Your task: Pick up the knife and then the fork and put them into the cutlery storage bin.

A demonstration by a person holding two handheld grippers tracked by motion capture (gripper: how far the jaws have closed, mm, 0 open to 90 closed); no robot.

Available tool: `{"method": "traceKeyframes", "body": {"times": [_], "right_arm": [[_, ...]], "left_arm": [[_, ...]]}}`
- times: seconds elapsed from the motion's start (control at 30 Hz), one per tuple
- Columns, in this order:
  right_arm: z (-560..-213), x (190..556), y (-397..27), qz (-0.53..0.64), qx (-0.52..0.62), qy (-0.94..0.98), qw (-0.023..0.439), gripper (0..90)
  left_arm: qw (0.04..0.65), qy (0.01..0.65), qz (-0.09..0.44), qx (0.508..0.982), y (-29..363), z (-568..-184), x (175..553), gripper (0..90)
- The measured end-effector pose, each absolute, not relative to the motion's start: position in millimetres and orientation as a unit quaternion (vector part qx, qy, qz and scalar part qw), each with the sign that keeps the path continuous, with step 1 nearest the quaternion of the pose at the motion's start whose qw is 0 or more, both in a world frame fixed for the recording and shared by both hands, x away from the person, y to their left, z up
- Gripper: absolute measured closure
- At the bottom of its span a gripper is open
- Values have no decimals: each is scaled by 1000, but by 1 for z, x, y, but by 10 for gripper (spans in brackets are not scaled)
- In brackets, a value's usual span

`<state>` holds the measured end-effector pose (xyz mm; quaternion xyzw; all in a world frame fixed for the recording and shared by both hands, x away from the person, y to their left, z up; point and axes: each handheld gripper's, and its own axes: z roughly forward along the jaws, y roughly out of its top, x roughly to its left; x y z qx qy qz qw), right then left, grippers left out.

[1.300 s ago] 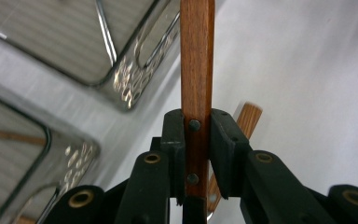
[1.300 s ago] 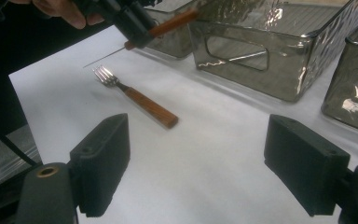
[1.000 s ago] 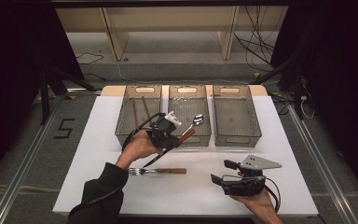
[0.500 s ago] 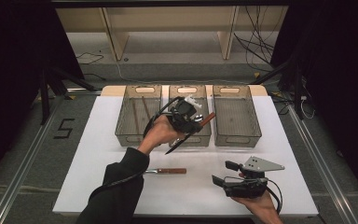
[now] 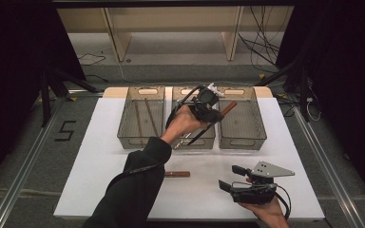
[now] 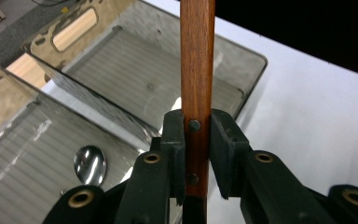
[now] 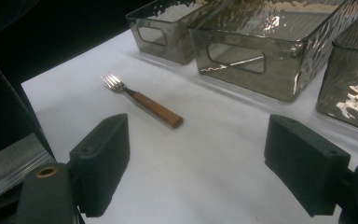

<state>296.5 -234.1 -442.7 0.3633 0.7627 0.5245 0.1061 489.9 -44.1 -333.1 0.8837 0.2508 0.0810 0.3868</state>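
At centre frame the left gripper (image 5: 214, 110) is held above the middle bin (image 5: 194, 142), clamped on a wooden-handled utensil (image 5: 228, 108) whose handle slants up-right toward the right bin (image 5: 242, 141). The left bin (image 5: 140, 140) holds thin sticks (image 5: 148, 116). Lower right, the right gripper (image 5: 228, 178) rests with jaws apart on the white table (image 5: 95, 156). A fork (image 5: 177, 174) lies at lower centre.

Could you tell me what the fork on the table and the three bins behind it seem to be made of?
Fork: shiny silver tines, apparently metal; handle reddish-brown with visible grain, likely wood. Bins: smoky see-through walls with rippled glossy reflections, probably tinted plastic.
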Motion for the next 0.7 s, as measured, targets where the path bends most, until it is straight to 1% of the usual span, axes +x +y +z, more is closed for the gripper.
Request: {"method": "traceKeyframes", "body": {"times": [0.7], "right_arm": [[-442,293,-234,528,359,763,103,231]], "left_arm": [[427,273,93,857,-75,-322,514,759]]}}
